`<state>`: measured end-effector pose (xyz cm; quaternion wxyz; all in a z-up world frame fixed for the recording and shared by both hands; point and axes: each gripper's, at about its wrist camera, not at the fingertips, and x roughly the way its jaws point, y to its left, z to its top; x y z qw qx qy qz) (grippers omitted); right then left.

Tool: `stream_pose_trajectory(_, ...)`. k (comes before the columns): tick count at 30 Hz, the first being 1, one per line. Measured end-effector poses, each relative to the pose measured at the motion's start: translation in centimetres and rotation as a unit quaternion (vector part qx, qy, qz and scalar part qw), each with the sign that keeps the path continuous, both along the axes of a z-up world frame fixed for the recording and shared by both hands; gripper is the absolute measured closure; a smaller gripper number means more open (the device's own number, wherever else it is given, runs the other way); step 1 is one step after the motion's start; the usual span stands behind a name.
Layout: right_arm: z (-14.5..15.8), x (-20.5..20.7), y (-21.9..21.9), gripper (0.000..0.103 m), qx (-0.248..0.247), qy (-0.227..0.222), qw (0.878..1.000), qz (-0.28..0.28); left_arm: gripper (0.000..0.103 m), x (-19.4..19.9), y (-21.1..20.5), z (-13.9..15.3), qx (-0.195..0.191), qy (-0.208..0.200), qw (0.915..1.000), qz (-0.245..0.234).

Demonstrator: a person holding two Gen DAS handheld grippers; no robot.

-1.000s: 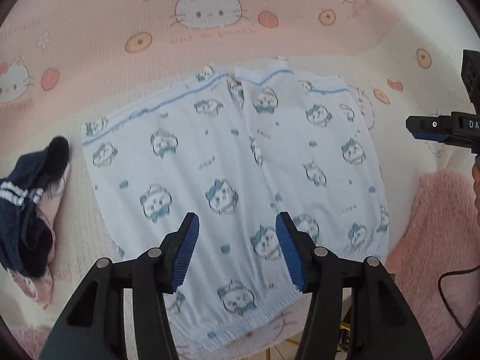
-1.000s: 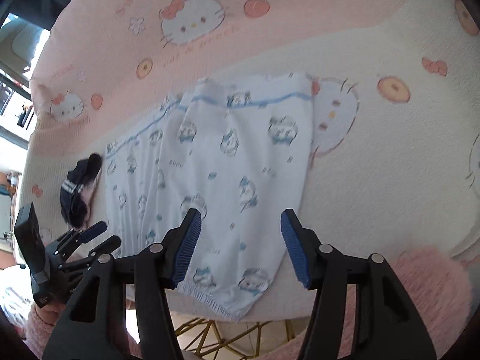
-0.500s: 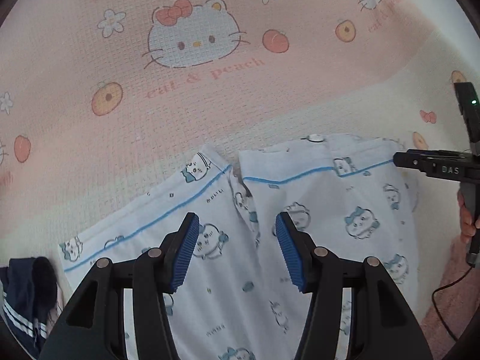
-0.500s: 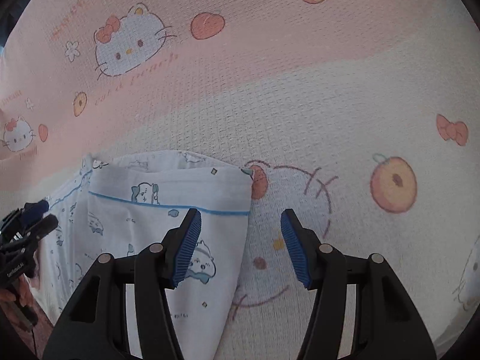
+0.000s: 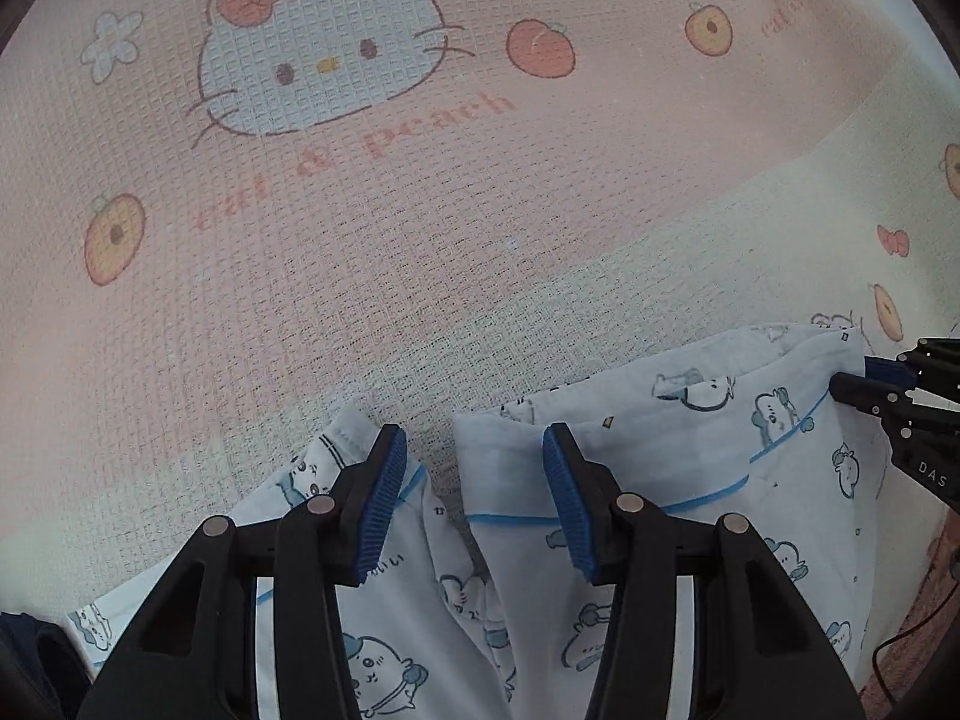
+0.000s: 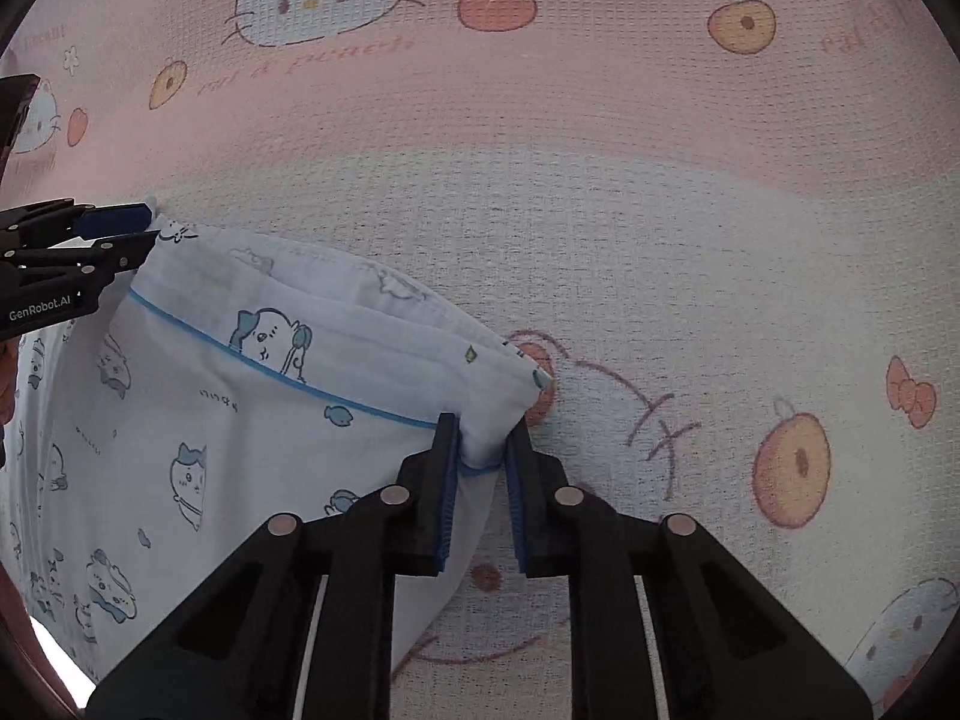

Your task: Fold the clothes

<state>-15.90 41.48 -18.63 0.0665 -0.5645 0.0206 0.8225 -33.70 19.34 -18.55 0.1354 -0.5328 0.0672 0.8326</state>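
Observation:
Pale blue pants (image 5: 672,480) printed with cartoon animals lie flat on a pink and cream cat-print blanket (image 5: 420,240). My left gripper (image 5: 474,450) hovers low over their far, blue-striped edge, straddling the gap between the two legs. Its jaws are closing, and the pads are not pressing on cloth. In the right wrist view, my right gripper (image 6: 482,438) is closing on the right far corner of the pants (image 6: 240,420), with the cloth bunched between its pads. Each gripper also shows in the other's view: the right gripper (image 5: 888,396) and the left gripper (image 6: 90,240).
A dark navy garment (image 5: 30,660) lies at the lower left edge of the left wrist view. A fluffy pink cloth (image 5: 942,546) and a thin black cable (image 5: 900,642) sit at the right. The blanket (image 6: 660,240) stretches beyond the pants.
Both grippers moved forward from the near hem to the far edge of the pants and came lower. The right jaws went from wide apart to clamped on the corner.

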Motion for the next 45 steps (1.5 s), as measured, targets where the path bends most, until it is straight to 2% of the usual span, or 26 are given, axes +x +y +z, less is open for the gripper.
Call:
stream_pose_trajectory(2, 0.1, 0.5, 0.5, 0.090, 0.017, -0.004, 1.000, -0.008, 0.054, 0.1, 0.0, -0.1, 0.004, -0.003, 1.0000, -0.002)
stream_pose_trajectory(3, 0.2, 0.7, 1.1, 0.090, 0.003, -0.002, 1.000, -0.018, 0.054, 0.3, 0.1, -0.2, 0.004, -0.005, 0.9999, -0.009)
stream_pose_trajectory(4, 0.3, 0.9, 1.6, 0.090, -0.011, -0.001, 1.000, -0.029, 0.070, 0.5, 0.3, -0.2, 0.006, -0.005, 0.9998, -0.018)
stream_pose_trajectory(5, 0.4, 1.0, 2.2, 0.090, -0.038, 0.004, 0.998, -0.039, 0.094, 0.7, 0.5, -0.2, 0.008, -0.003, 0.9997, -0.025)
stream_pose_trajectory(7, 0.6, 1.4, 3.3, 0.090, -0.091, 0.013, 0.994, -0.060, 0.094, 0.9, 0.6, 0.2, 0.013, 0.007, 0.9995, -0.027)
stream_pose_trajectory(9, 0.4, 1.6, 4.3, 0.089, -0.122, 0.016, 0.989, -0.081, 0.095, 0.8, 0.1, 1.2, 0.023, 0.030, 0.9993, -0.008)
stream_pose_trajectory(12, -0.1, 1.6, 4.9, 0.089, -0.139, 0.017, 0.985, -0.095, 0.096, 0.4, -0.5, 1.6, 0.030, 0.047, 0.9983, 0.015)
stream_pose_trajectory(14, -0.2, 1.3, 4.4, 0.093, -0.089, 0.014, 0.992, -0.086, 0.096, 0.0, -0.7, 1.4, 0.029, 0.048, 0.9981, 0.026)
stream_pose_trajectory(16, 0.1, 1.4, 3.8, 0.092, -0.061, 0.015, 0.995, -0.077, 0.095, -0.4, -0.4, 0.1, 0.013, 0.035, 0.9990, 0.023)
stream_pose_trajectory(18, 0.4, 1.6, 4.5, 0.092, -0.068, 0.024, 0.993, -0.094, 0.090, -0.7, -0.5, -1.0, 0.003, 0.017, 0.9996, 0.023)
stream_pose_trajectory(19, 0.4, 1.7, 5.3, 0.090, -0.075, 0.026, 0.991, -0.112, 0.088, -0.7, -0.9, -0.9, 0.012, 0.015, 0.9993, 0.032)
stream_pose_trajectory(20, 0.3, 2.0, 6.1, 0.087, -0.076, 0.024, 0.988, -0.131, 0.082, -0.8, -1.2, -0.8, 0.020, 0.013, 0.9989, 0.041)
stream_pose_trajectory(22, 0.3, 2.4, 7.2, 0.084, -0.055, 0.017, 0.986, -0.159, 0.077, -0.3, -2.1, 0.4, 0.042, 0.029, 0.9967, 0.064)
stream_pose_trajectory(24, 0.5, 2.8, 7.7, 0.081, -0.040, 0.018, 0.984, -0.175, 0.076, 0.8, -1.7, 1.8, 0.041, 0.057, 0.9963, 0.049)
stream_pose_trajectory(25, 0.9, 2.7, 7.3, 0.080, -0.057, 0.035, 0.984, -0.163, 0.076, 1.1, -1.1, 2.2, 0.042, 0.059, 0.9971, 0.023)
stream_pose_trajectory(27, 1.7, 2.4, 5.9, 0.080, -0.087, 0.063, 0.986, -0.126, 0.076, 1.6, 0.8, 2.1, 0.057, 0.034, 0.9972, -0.035)
stream_pose_trajectory(29, 1.7, 1.4, 3.6, 0.075, -0.121, 0.064, 0.987, -0.078, 0.076, 2.5, 2.9, 1.4, 0.052, 0.011, 0.9963, -0.067)
stream_pose_trajectory(32, 0.0, -0.1, 1.9, 0.071, -0.128, 0.025, 0.990, -0.050, 0.076, 2.2, 4.6, -1.1, 0.029, -0.018, 0.9967, -0.074)
stream_pose_trajectory(34, -0.3, 0.2, 1.3, 0.068, -0.118, 0.026, 0.992, -0.046, 0.075, 2.5, 5.1, -1.8, 0.021, -0.008, 0.9976, -0.066)
stream_pose_trajectory(36, -0.5, 0.6, 1.6, 0.067, -0.134, 0.029, 0.989, -0.057, 0.076, 2.9, 5.5, -2.0, 0.006, 0.006, 0.9980, -0.063)
stream_pose_trajectory(37, -0.8, -1.2, 1.7, 0.067, -0.138, 0.031, 0.988, -0.062, 0.080, 3.0, 5.7, -2.0, 0.002, 0.011, 0.9981, -0.060)
stream_pose_trajectory(38, -0.9, -1.4, 1.8, 0.067, -0.134, 0.032, 0.988, -0.063, 0.089, 3.1, 5.8, -2.0, 0.001, 0.016, 0.9983, -0.057)
stream_pose_trajectory(40, -1.0, -1.7, 1.8, 0.067, -0.127, 0.034, 0.989, -0.065, 0.097, 3.1, 6.0, -1.9, -0.001, 0.023, 0.9984, -0.051)
stream_pose_trajectory(45, -0.6, -2.4, 2.0, 0.067, -0.116, 0.034, 0.990, -0.069, 0.100, 2.4, 6.7, -1.8, 0.002, 0.026, 0.9986, -0.045)
